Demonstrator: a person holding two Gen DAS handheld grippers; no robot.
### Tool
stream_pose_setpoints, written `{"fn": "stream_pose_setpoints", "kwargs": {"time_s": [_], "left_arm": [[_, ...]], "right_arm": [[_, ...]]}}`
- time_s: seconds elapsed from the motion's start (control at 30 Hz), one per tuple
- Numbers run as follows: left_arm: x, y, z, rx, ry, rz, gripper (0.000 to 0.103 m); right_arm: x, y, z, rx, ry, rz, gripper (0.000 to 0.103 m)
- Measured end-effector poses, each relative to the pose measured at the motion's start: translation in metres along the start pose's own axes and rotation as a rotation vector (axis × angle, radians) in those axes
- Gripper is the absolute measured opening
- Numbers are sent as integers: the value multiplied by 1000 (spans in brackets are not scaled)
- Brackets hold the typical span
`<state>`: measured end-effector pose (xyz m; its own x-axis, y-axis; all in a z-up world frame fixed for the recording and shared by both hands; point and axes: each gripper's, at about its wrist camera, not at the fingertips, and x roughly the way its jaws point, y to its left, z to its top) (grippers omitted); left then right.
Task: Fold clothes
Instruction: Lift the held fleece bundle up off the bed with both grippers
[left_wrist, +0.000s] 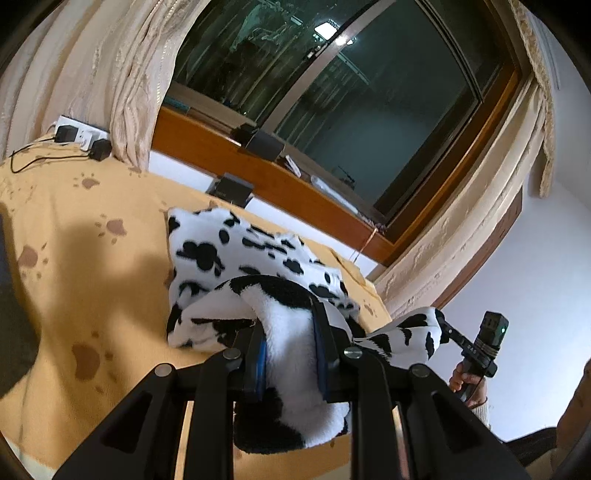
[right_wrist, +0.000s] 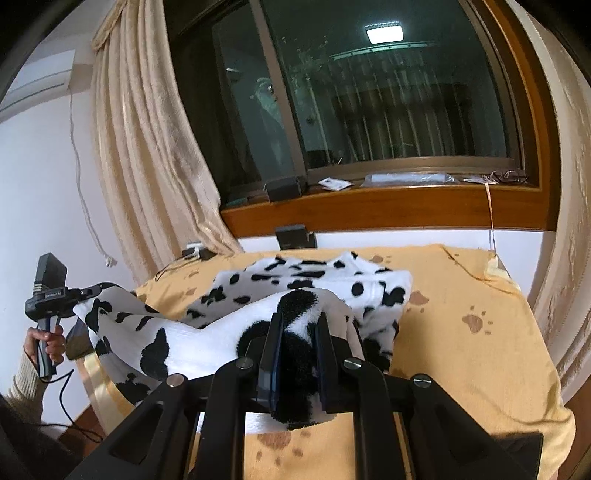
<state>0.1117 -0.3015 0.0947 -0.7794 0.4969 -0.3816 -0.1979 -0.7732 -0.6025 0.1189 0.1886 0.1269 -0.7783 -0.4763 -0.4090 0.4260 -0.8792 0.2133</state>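
- Behind the bed with the orange paw-print cover is a dark window.
- Left gripper and right gripper each pinch the near edge of the cow-print fleece garment.
- Held edge runs left-right; the rest lies on the cover toward the window.
- Probably a fold is in hand; next, both ends must travel evenly.
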Motion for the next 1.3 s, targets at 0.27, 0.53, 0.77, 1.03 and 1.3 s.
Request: {"fn": "stream_pose_setpoints", "kwargs": {"time_s": [0.27, 0.53, 0.77, 1.03, 1.3], "left_arm": [[37, 14, 43, -20, -26, -10, 23], [107, 47, 95, -60, -15, 1, 23], [178, 95, 124, -156, 29, 25, 23], [231, 131, 150, -258, 44, 62, 24], [279, 163, 162, -341, 88, 148, 40]], "right_arm": [[35, -21, 25, 41, -28, -18, 16], [110, -60, 58, 107, -18, -53, 16], [190, -113, 65, 237, 60, -80, 16], [243, -149, 68, 327, 76, -90, 16], [290, -175, 83, 327, 138, -167, 17]]}}
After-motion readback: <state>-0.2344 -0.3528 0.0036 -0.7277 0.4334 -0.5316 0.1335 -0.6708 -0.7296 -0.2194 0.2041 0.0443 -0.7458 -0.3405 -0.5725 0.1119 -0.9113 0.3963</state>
